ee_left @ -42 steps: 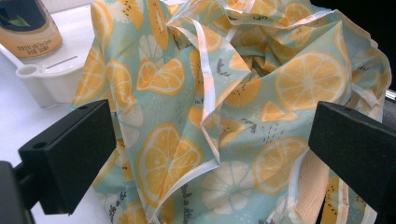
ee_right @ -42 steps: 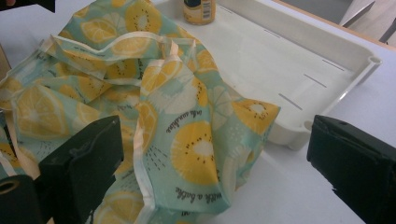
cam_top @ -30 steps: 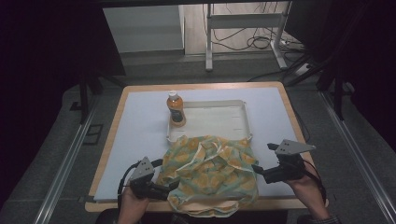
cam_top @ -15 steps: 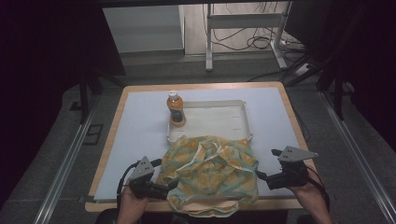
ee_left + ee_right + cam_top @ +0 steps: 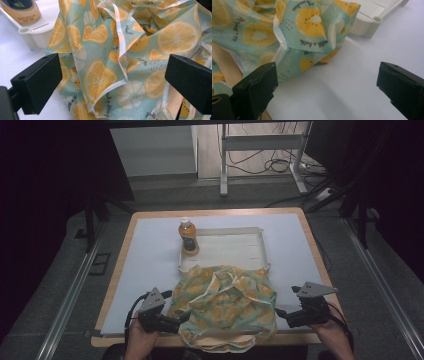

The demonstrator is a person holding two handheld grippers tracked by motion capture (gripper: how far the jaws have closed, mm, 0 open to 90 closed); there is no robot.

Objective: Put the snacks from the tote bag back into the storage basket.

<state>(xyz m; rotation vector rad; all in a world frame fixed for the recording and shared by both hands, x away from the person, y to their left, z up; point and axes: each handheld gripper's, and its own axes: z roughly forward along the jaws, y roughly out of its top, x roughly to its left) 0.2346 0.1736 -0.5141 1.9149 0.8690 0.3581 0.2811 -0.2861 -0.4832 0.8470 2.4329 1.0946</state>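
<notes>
- L gripper [image 5: 181,324] sits at about 7 o'clock on the table [image 5: 150,270], jaws spread wide w/ nothing pinched. In the left gripper view the crumpled bag [image 5: 120,62] lies between and beyond both jaws, so I'm right up against its edge, tips look to be touching the fabric but can't say for sure.
- R gripper [image 5: 279,312] is at roughly 5 o'clock, also wide open, holding nothing. In the right gripper view my left-hand jaw is just beside the bag's hem, the other jaw hangs over bare white mat.
- The bag itself [image 5: 225,302]: teal cloth w/ lemon/kiwi print, heaped in a loose pile at 6 o'clock near the front edge, a bit of it hanging over the table lip. Pale handles folded on top.
- Far edge of the bag overlaps the near rim of the white tray [image 5: 250,252], which sits mid-table toward 12.
- Bottle [image 5: 188,236] w/ amber drink stands upright in the tray's 9 o'clock corner, well apart from both grippers.
</notes>
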